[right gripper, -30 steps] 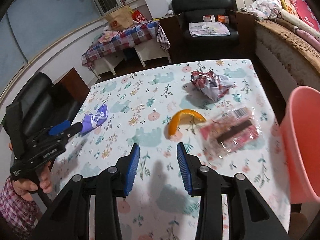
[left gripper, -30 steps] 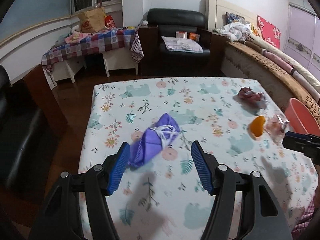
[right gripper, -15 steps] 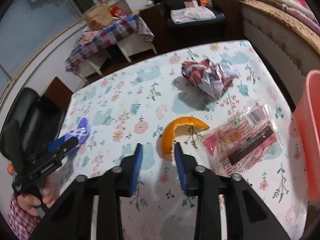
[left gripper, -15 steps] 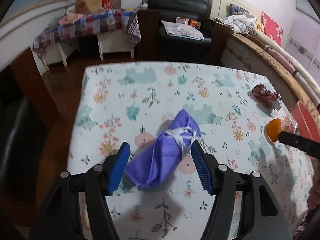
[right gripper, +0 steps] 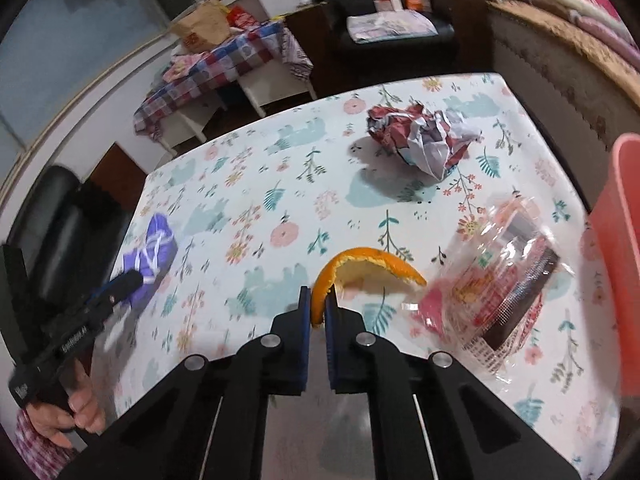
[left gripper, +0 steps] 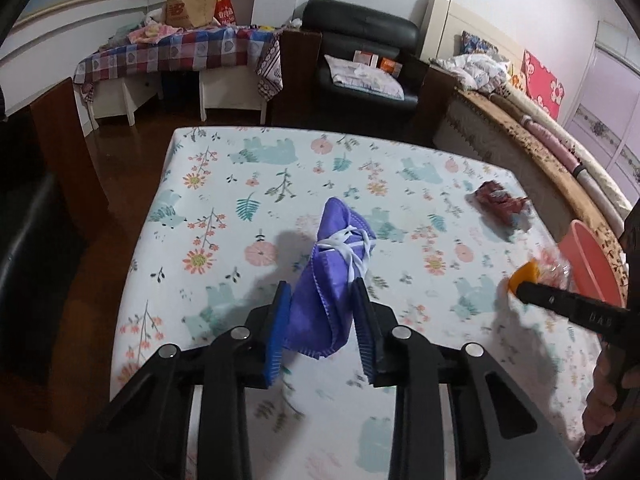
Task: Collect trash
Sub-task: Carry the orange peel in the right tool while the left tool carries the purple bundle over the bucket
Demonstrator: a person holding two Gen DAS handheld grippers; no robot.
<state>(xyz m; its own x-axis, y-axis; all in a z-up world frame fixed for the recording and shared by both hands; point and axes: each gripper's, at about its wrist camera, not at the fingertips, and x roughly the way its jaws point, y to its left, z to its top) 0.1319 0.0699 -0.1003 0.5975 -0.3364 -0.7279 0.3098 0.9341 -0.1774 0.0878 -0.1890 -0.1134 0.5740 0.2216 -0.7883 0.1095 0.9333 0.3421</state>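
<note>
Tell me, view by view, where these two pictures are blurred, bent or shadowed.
Left wrist view: fisheye bends the walls; the tablecloth near the bottom smears; the purple mask casts a shadow to its left. Right wrist view: the clear wrapper and the pink bin are motion-blurred, while the orange peel stays fairly sharp.

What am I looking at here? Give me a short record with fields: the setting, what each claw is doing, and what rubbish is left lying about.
setting: table with a floral cloth, in a living room
left gripper: jaws closing around a purple face mask, pads against its sides
right gripper: shut on one end of an orange peel
loose rubbish: crumpled paper wrapper; clear plastic snack bag
bin: pink bin at the table's right edge
person: a hand holds the left gripper's grip
</note>
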